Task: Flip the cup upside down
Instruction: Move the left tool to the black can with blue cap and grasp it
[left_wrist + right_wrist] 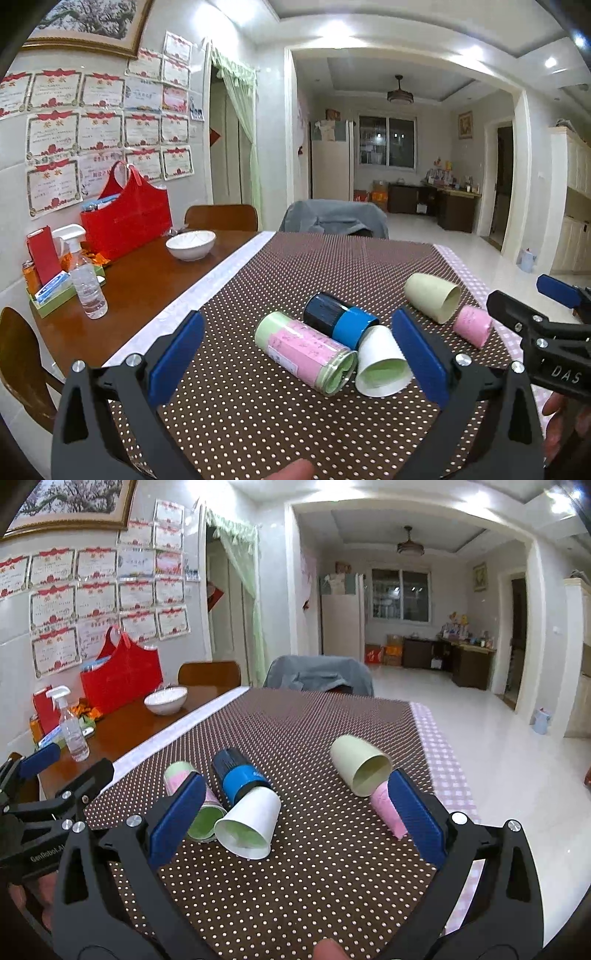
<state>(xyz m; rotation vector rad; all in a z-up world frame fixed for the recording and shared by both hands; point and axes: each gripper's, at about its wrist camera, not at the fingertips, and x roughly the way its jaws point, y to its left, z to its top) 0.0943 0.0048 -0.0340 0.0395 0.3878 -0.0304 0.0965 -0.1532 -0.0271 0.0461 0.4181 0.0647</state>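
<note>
Five cups all tipped over on your dotted tablecloth (pixel 332 266)

Your left gripper (pixel 299 354) and right gripper (pixel 295 812) both hang spread wide with nothing held. The pale green cup (pixel 360 770), pink-labelled jar (pixel 306 352), white cup (pixel 249 825), blue cup (pixel 340 319) and small pink cup (pixel 472 326) lie on their sides.

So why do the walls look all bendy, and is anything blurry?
Left wrist view: the fisheye lens curves the walls; the white cup looks sharp; ceiling lights glare. Right wrist view: same bending, dark corners, the thumb at the bottom is blurry.
</note>
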